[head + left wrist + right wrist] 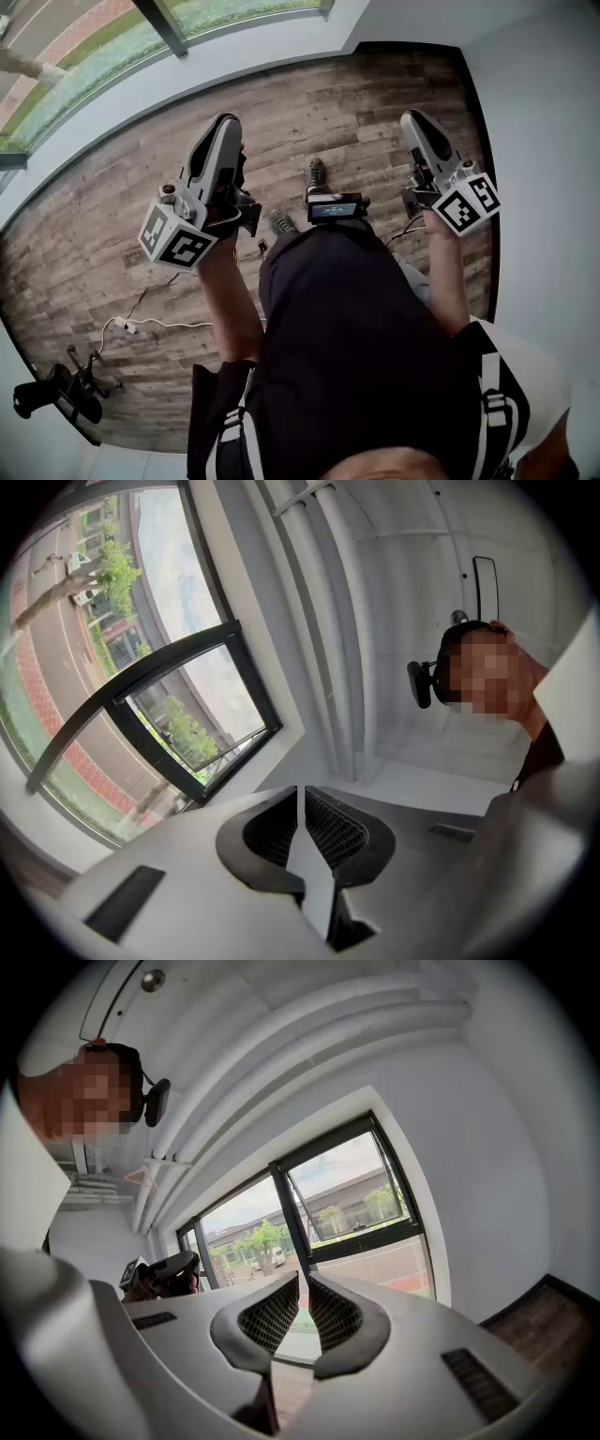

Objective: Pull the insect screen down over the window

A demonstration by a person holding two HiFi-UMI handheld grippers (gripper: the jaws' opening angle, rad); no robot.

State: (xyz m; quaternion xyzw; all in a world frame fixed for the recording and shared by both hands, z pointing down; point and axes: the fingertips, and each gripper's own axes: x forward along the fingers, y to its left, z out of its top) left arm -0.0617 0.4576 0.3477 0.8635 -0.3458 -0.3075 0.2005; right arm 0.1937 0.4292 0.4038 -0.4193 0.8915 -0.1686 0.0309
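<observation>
Item: left gripper (300,794) and right gripper (303,1281), fingers closed and empty; insect screen apparently unseen at window (347,1194), so a missed grasp is risked.

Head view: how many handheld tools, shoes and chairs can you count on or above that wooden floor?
Tools: 2, the left tool and the right tool
Shoes: 2, one shoe and the other shoe
Chairs: 1, the black chair
Total: 5

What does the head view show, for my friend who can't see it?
A person looks down at the white-and-black left gripper and right gripper held above a brown wood-plank floor. A glass window curves across the top left.
</observation>
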